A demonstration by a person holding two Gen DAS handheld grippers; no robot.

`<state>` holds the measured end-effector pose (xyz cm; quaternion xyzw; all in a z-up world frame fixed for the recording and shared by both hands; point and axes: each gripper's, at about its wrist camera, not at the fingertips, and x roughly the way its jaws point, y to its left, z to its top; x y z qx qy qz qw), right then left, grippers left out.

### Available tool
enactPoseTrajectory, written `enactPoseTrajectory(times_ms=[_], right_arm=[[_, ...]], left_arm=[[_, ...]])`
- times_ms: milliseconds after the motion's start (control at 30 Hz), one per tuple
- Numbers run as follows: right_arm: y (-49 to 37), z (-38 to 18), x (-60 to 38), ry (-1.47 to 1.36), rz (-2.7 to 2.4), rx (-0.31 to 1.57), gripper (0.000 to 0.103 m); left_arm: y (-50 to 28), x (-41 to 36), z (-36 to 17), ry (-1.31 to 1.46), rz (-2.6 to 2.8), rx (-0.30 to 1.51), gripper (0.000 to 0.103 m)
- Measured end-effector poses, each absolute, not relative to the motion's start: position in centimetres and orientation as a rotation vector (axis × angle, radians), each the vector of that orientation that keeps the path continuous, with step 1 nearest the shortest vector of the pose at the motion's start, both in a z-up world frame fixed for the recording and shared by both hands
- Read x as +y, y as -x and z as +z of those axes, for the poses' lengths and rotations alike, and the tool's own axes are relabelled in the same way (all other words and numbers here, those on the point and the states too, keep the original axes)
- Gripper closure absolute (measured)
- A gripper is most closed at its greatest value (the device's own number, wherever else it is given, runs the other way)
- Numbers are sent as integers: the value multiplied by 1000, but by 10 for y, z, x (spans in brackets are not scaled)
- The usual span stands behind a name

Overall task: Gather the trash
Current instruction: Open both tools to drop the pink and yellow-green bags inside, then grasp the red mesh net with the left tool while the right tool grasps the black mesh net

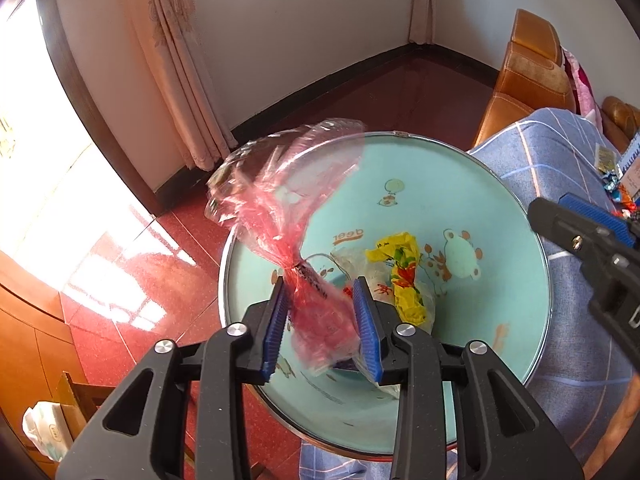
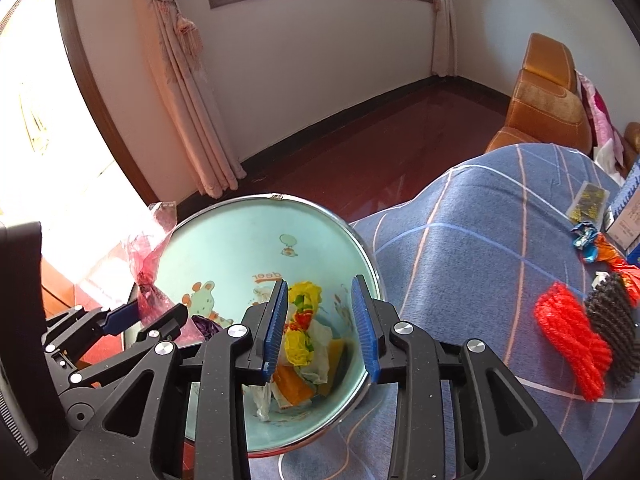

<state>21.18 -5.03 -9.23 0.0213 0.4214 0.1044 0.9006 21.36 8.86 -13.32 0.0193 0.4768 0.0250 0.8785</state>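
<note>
The left gripper [image 1: 322,300] tilts steeply down over the left rim of the pale green basin [image 1: 472,184], its blue pads partly apart. Between them hangs a pink cellophane wrapper [image 1: 280,208], twisted at the waist and fanning out above the rim; it is blurred, and whether the pads press on it cannot be made out, since a gap shows on the right side.

The basin stands at the edge of a blue checked cloth [image 2: 460,248], above the red floor [image 1: 132,264]. Inside lie a crumpled yellow flowered wrapper [image 2: 300,320], clear plastic, orange pieces and something purple half hidden behind the left gripper.

The right gripper [image 2: 320,320] also points down into the basin, jaws narrowly apart with nothing between them.

Further right on the cloth lie a red ribbed bundle [image 2: 572,344] touching a black one [image 2: 612,336], small foil wrappers [image 2: 600,244] and a box cut off by the frame edge.
</note>
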Motion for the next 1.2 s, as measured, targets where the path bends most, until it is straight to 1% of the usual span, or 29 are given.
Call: enactPoseTrajectory(times_ms=[67, 133, 167, 200, 233, 267, 300, 367, 500, 600, 700, 800, 900, 1067, 1200], right_arm=[[-209, -88, -56, -62, 205, 862, 68], [-203, -83, -63, -76, 189, 842, 59], [-201, -81, -65, -82, 183, 830, 58], [-197, -77, -68, -90, 177, 812, 54], [-194, -75, -70, -92, 171, 802, 47], [-190, -72, -72, -90, 155, 787, 44], [-188, -70, -73, -90, 142, 776, 39], [-184, -67, -77, -87, 118, 765, 34], [-178, -68, -85, -92, 87, 772, 25], [-172, -67, -98, -109, 70, 779, 24], [-164, -63, -110, -106, 47, 767, 16], [-155, -59, -120, -86, 26, 745, 13], [-148, -58, -135, -67, -19, 750, 12], [-133, -59, -174, -123, -62, 740, 12], [-111, -56, -209, -135, -167, 673, 12]], left_arm=[[-211, 86, -131, -51, 59, 984, 50], [-208, 85, -129, -53, 60, 973, 44], [-206, 85, -127, -53, 58, 966, 41], [-205, 85, -125, -53, 60, 962, 39], [-202, 84, -123, -51, 66, 955, 37], [-200, 84, -121, -49, 68, 951, 35], [-198, 84, -120, -45, 68, 948, 33], [-192, 85, -117, -41, 81, 935, 26], [-185, 82, -113, -50, 94, 926, 24], [-178, 78, -107, -49, 104, 913, 17], [-168, 68, -98, -50, 92, 886, 12], [-161, 55, -94, -67, 78, 869, 8], [-156, 37, -91, -78, 45, 867, 7], [-150, 14, -89, -75, 14, 876, 6], [-146, -9, -90, -68, -35, 892, 6]])
